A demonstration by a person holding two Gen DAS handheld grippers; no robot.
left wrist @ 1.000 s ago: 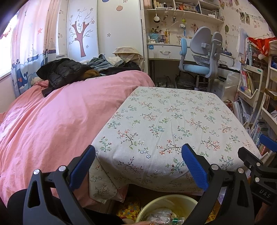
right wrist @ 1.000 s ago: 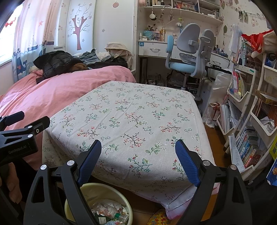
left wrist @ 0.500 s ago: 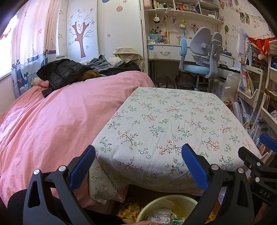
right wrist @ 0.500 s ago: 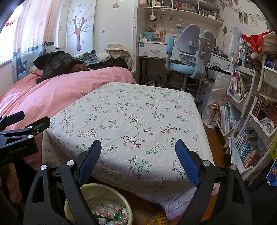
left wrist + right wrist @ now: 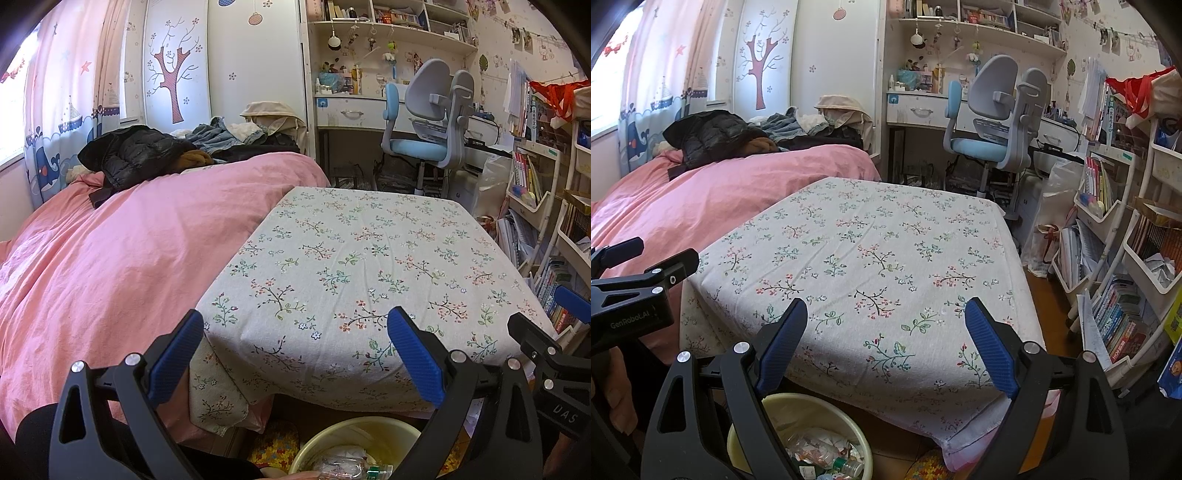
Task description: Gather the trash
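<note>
A pale yellow trash bin (image 5: 846, 422) stands on the floor below the table's near edge, holding plastic bottles (image 5: 834, 459) and crumpled wrappers; its rim (image 5: 354, 426) also shows in the left wrist view. My left gripper (image 5: 295, 332) is open, nothing between its blue pads, hovering over the near edge of the floral tablecloth (image 5: 369, 266). My right gripper (image 5: 886, 325) is open and empty too, above the same edge. The left gripper's body (image 5: 631, 295) shows at the left of the right wrist view. No loose trash is visible on the cloth.
A pink-covered bed (image 5: 110, 258) with piled clothes (image 5: 147, 151) lies left. A blue and grey desk chair (image 5: 990, 125) and desk stand behind the table. White shelves of books (image 5: 1115, 280) line the right side. A wooden floor strip (image 5: 1045, 291) runs between table and shelves.
</note>
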